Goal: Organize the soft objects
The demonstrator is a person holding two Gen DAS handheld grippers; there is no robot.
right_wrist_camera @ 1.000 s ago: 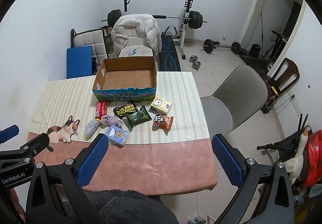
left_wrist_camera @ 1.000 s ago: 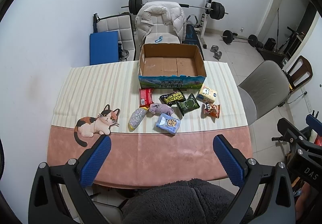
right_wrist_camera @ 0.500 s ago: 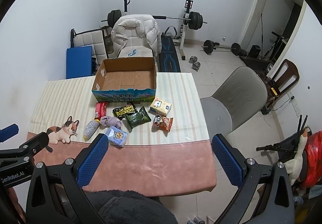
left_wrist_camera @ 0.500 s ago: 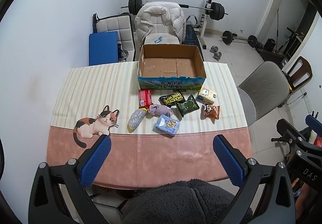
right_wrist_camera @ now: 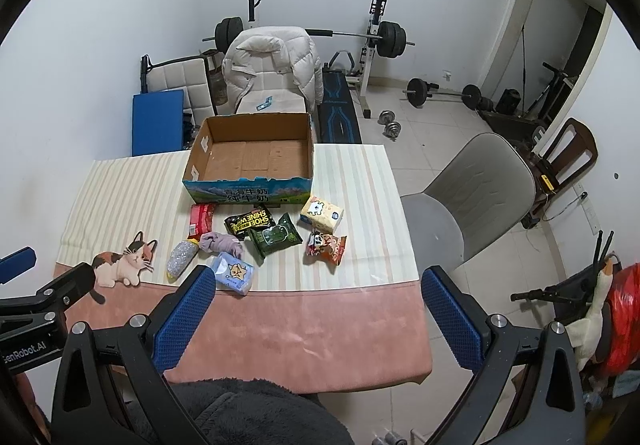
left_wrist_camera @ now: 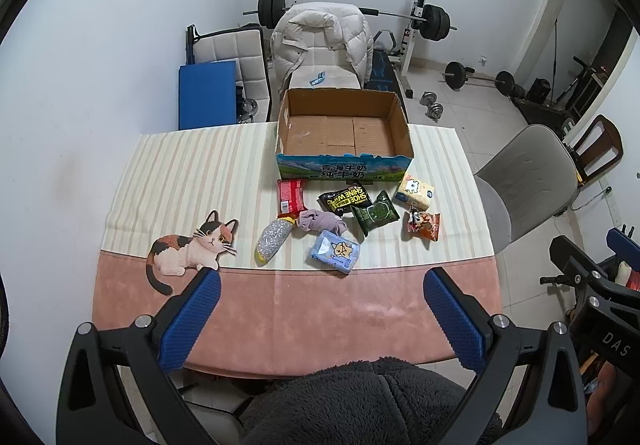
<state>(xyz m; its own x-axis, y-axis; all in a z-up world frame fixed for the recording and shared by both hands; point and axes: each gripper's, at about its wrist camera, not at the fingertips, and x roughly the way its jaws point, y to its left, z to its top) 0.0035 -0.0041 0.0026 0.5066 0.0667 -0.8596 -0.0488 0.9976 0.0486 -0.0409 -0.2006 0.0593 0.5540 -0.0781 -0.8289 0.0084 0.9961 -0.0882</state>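
- Left gripper [left_wrist_camera: 320, 279], black frame with blue ribbed pads, fills the lower part of the left wrist view; jaws spread wide, nothing between them, held above the near pink edge of the table.
- Printed calico cat figure [left_wrist_camera: 191, 251] on the striped cream-and-pink tablecloth [left_wrist_camera: 192, 173], centre left.
- Silver glitter pouch with yellow tip [left_wrist_camera: 272, 241], just left of the crumpled mauve cloth [left_wrist_camera: 322, 221]; the two touch.
- Red snack packet [left_wrist_camera: 291, 197] above the cloth, near the box front.
- Open brown cardboard box with blue printed front [left_wrist_camera: 344, 141], upper centre, nothing inside.
- Light blue tissue pack with cartoon [left_wrist_camera: 335, 252] below the cloth.
- Black shoe-wipes packet [left_wrist_camera: 346, 199] and dark green wipes pack [left_wrist_camera: 375, 212] overlap, centre.
- Cream tissue pack [left_wrist_camera: 414, 192] and orange snack bag [left_wrist_camera: 424, 225], centre right.
- Right gripper [right_wrist_camera: 318, 279], same build, lower part of the right wrist view; jaws wide apart, holding nothing.
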